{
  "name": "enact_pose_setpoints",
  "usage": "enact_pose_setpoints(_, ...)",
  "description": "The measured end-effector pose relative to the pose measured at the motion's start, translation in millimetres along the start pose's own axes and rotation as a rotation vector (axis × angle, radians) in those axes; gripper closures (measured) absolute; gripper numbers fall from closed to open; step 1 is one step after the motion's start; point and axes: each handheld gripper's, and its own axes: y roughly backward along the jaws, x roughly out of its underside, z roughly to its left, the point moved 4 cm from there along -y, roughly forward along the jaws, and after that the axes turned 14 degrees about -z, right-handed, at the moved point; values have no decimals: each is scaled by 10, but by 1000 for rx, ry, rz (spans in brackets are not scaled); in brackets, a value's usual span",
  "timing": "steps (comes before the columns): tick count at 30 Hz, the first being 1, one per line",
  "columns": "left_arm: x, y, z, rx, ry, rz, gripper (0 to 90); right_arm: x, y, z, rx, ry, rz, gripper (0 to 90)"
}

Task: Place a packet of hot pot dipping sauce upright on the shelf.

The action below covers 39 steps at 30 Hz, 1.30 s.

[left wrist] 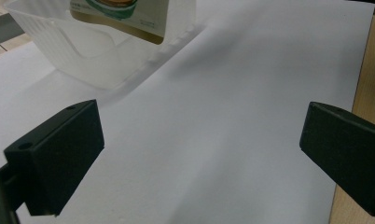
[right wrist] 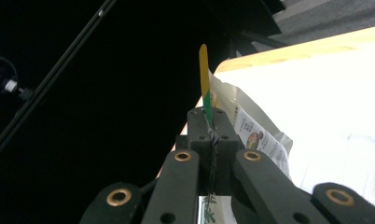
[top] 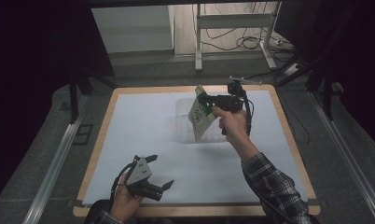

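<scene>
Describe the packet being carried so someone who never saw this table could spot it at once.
Start from the white sheet covering the wooden table, then look toward its far side, where a clear plastic bin sits. Just above that bin, the right tool is shut on a flat cream pouch with green print, the one printed, coloured item there.
</scene>
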Motion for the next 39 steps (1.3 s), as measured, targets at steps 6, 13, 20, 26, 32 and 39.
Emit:
enact_pose_setpoints(6, -2, -4, -3, 2, -2, 0, 0, -77, -67, -55, 24, -12, -24, 893)
enact_pose_setpoints(13, -4, -4, -6, 6, -2, 0, 0, -155, -165, -117, 54, -14, -50, 893)
enact_pose_setpoints(20, -4, -8, -17, 11, -7, 5, 0, -227, -259, -165, 86, -16, -80, 894)
enact_pose_setpoints(26, -3, -11, -22, 11, -8, 9, 0, -201, -386, -206, 116, 0, -79, 893)
enact_pose_setpoints(32, -5, -14, -28, 13, -7, 6, 0, -124, -477, -229, 132, 8, -59, 893)
enact_pose_setpoints(39, -2, -21, -36, 15, -11, 12, 0, -28, -557, -293, 156, 26, -33, 890)
